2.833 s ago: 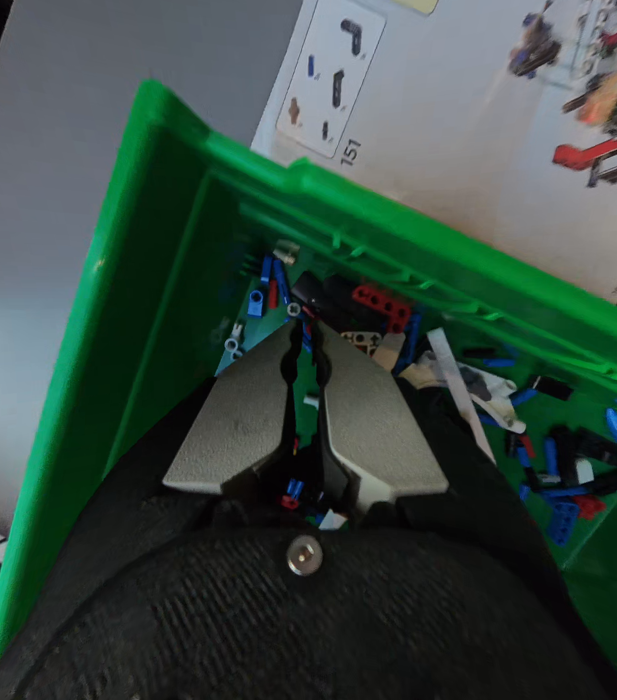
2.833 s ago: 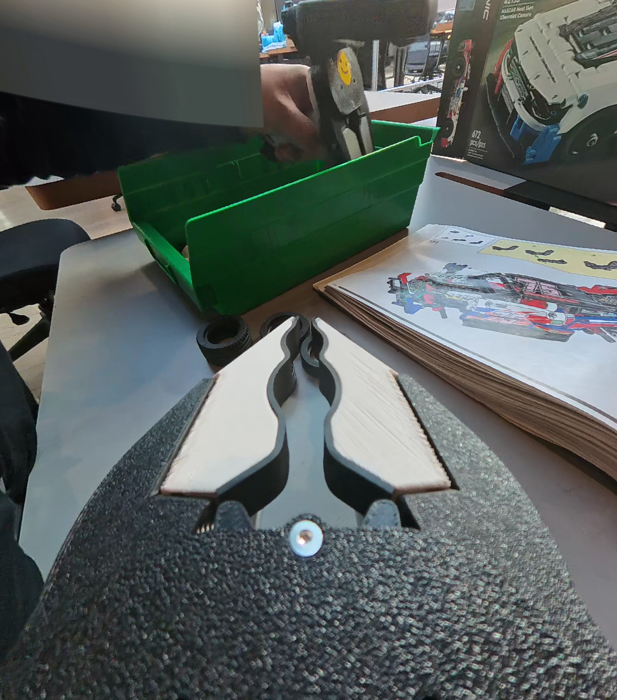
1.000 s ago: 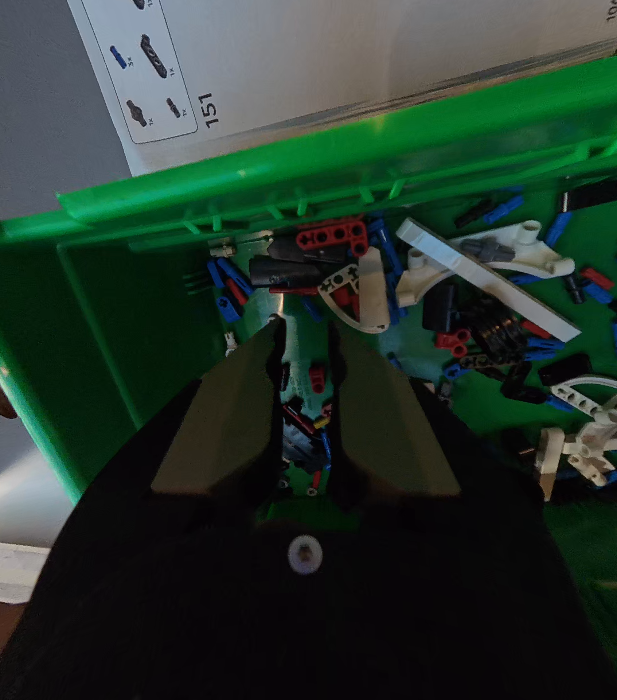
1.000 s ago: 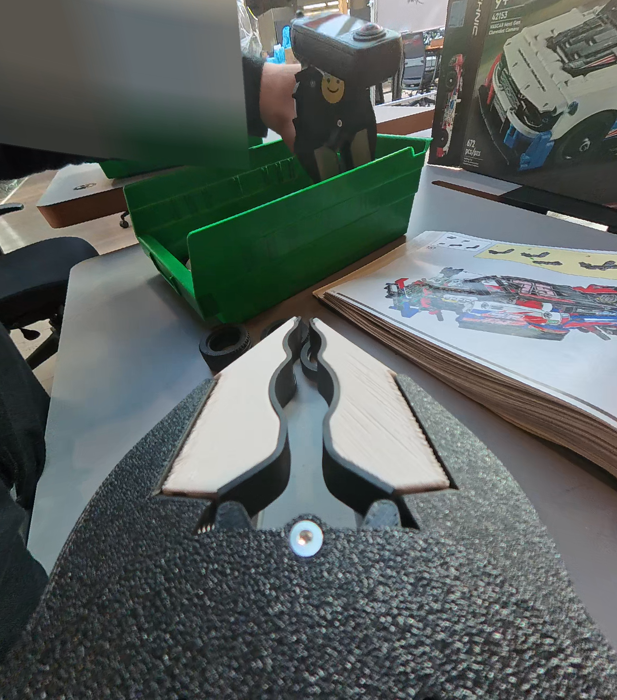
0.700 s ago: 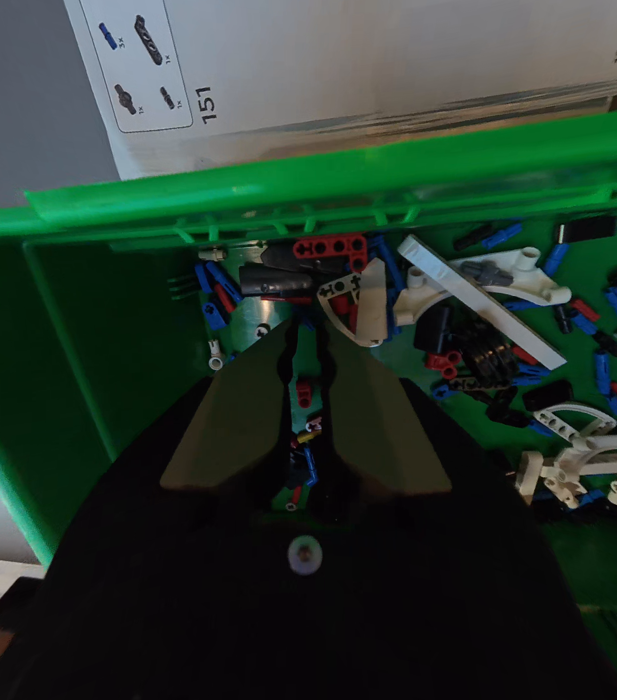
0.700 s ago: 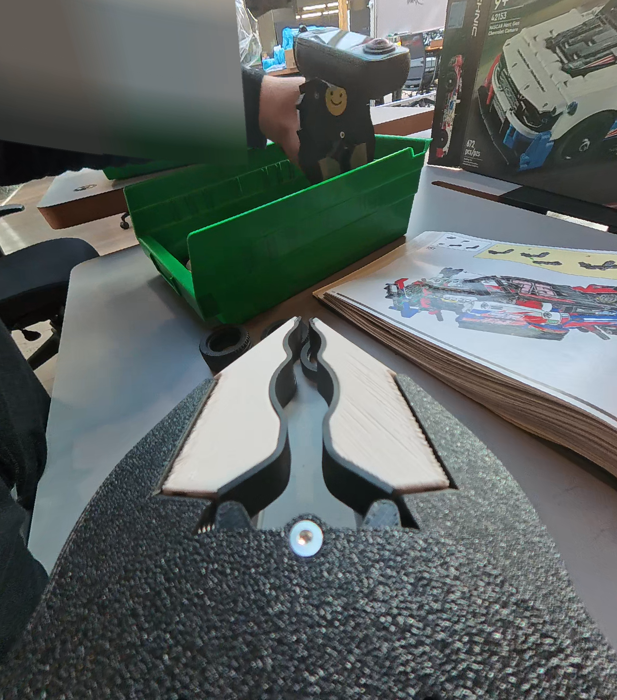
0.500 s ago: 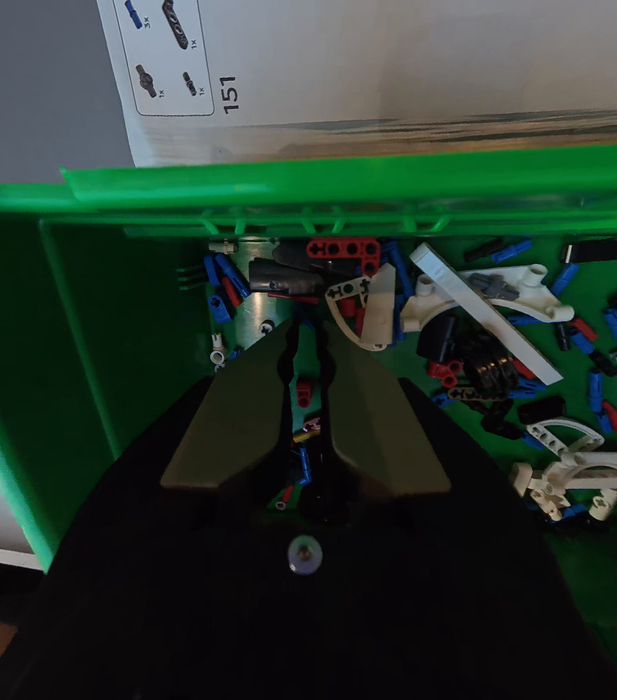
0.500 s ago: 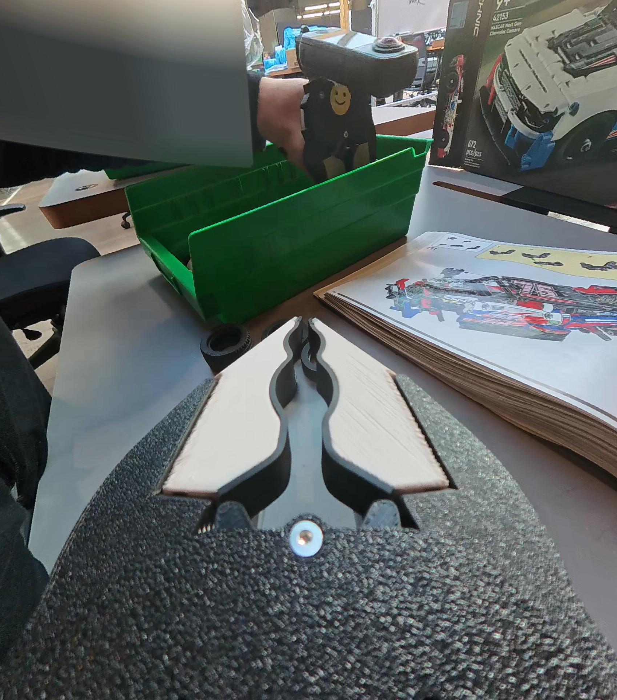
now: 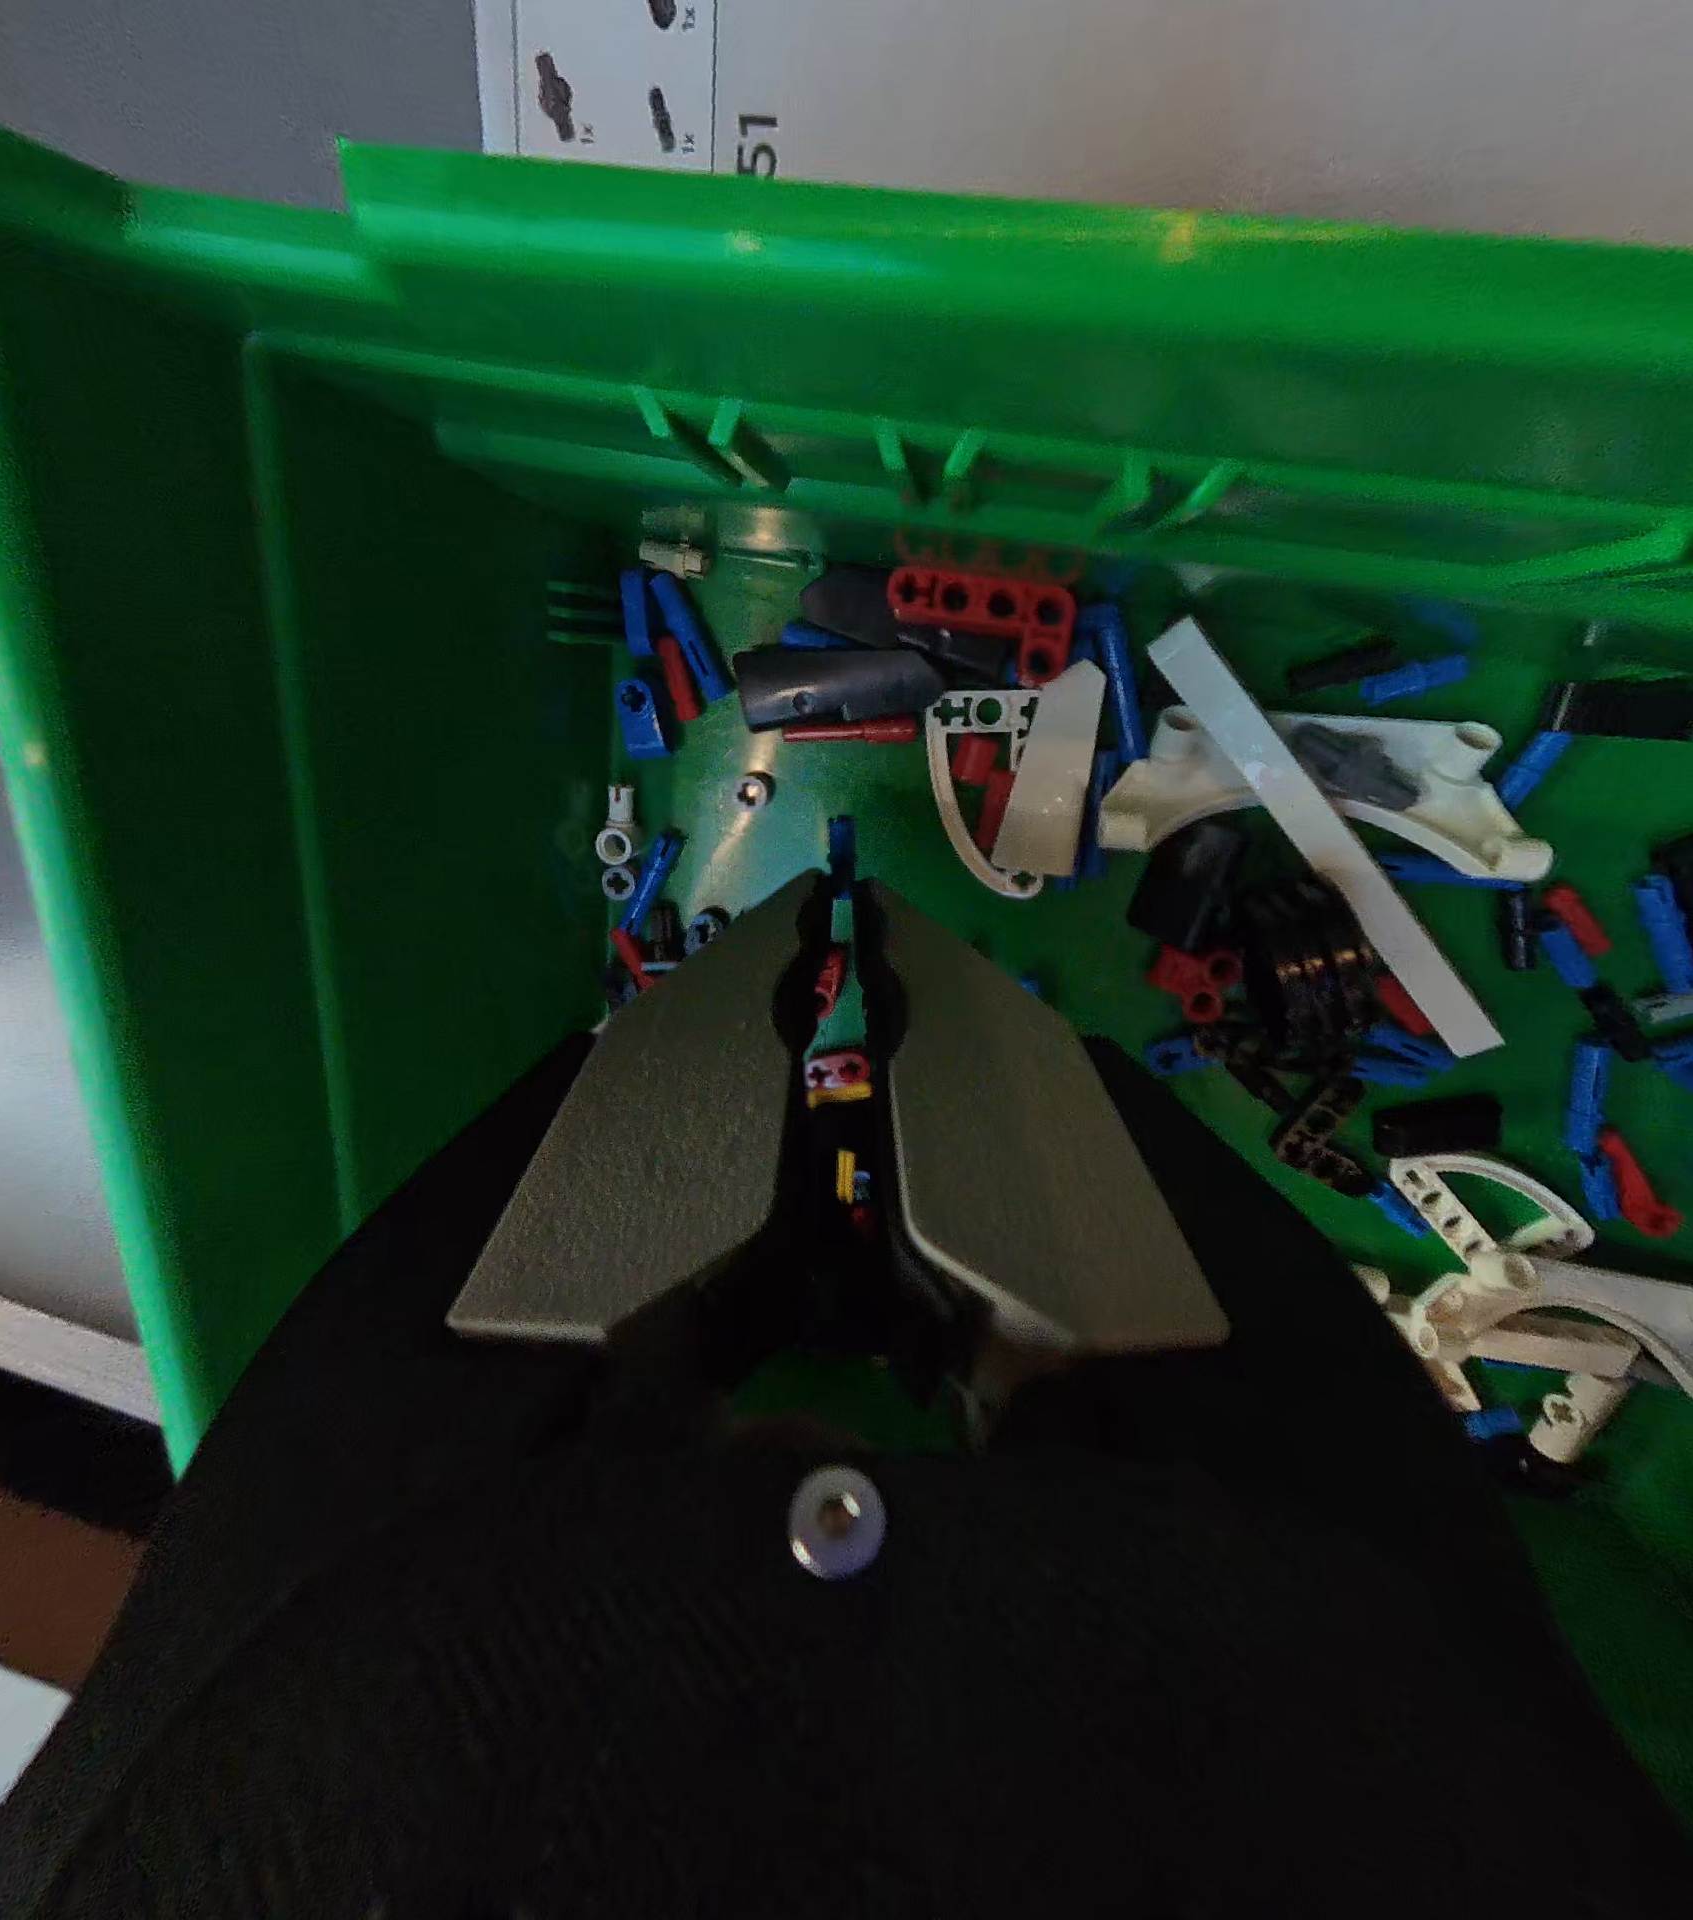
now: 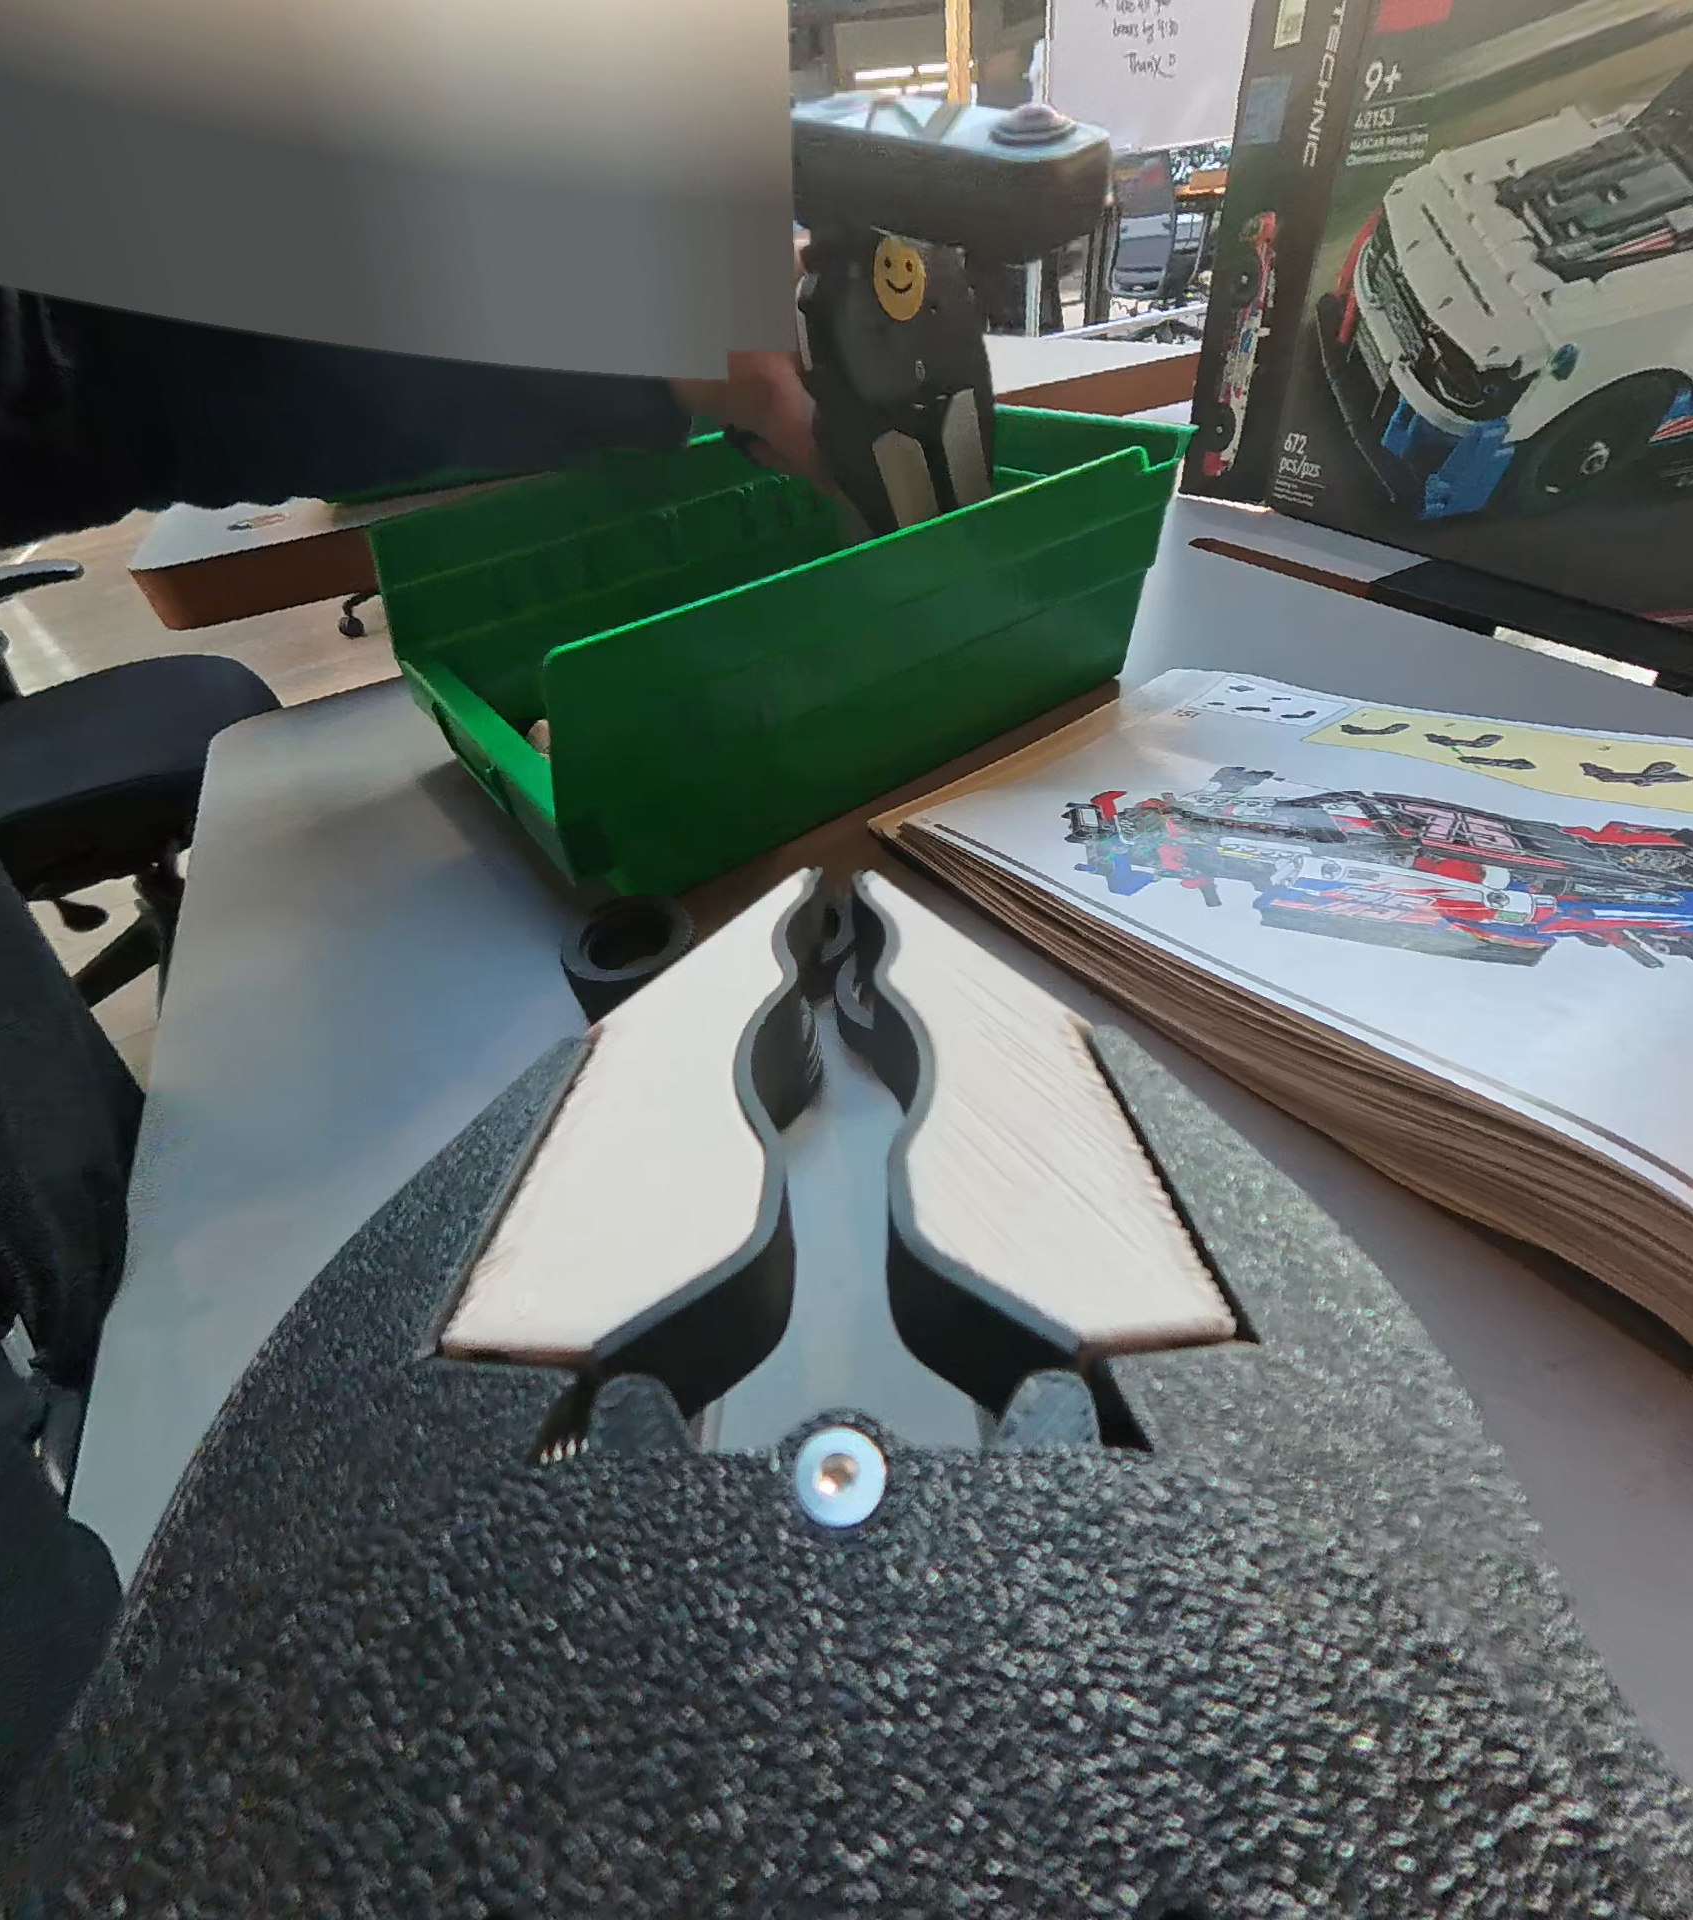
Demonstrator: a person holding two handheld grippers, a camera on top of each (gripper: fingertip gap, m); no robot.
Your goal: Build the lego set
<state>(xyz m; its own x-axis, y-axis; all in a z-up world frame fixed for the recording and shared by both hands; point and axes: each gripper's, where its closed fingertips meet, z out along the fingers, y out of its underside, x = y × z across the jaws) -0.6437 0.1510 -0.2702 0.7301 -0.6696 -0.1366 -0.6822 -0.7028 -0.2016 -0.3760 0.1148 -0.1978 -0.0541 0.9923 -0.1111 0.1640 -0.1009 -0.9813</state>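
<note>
left gripper (image 9: 840, 894): pointing down into a green bin, fingers pressed together on a thin blue pin (image 9: 840, 844) that sticks out past the tips. this reads as the pick of one small part for the build.
why held so: the pin is tiny, so only the very tips pinch it; judged a slippery hold that could twist if bumped.
green bin (image 9: 198, 727): open-topped box on the grey table; the gripper works in its left corner, close to the side wall.
loose parts: scattered over the bin floor just beyond the tips, with a red angled beam (image 9: 987, 608), a dark curved panel (image 9: 831, 686), a long white strip (image 9: 1320, 842) and many blue and red pins.
in the way: the bin's tall wall and the pile of parts crowd the tips; lifting straight up looks the clearest way out.
right gripper (image 10: 831, 899): resting low over the table, well apart from the bin, fingers nearly together around something small and dark; what it is cannot be told.
black tyre (image 10: 626, 940): lies on the table just left of the right gripper's tips, beside the bin.
instruction booklet (image 10: 1393, 935): lies open to the right, near the bin, showing a car drawing.
set box (image 10: 1507, 260): stands upright behind the booklet.
person: a dark sleeve and a hand (image 10: 769, 416) hold the left gripper above the bin.
</note>
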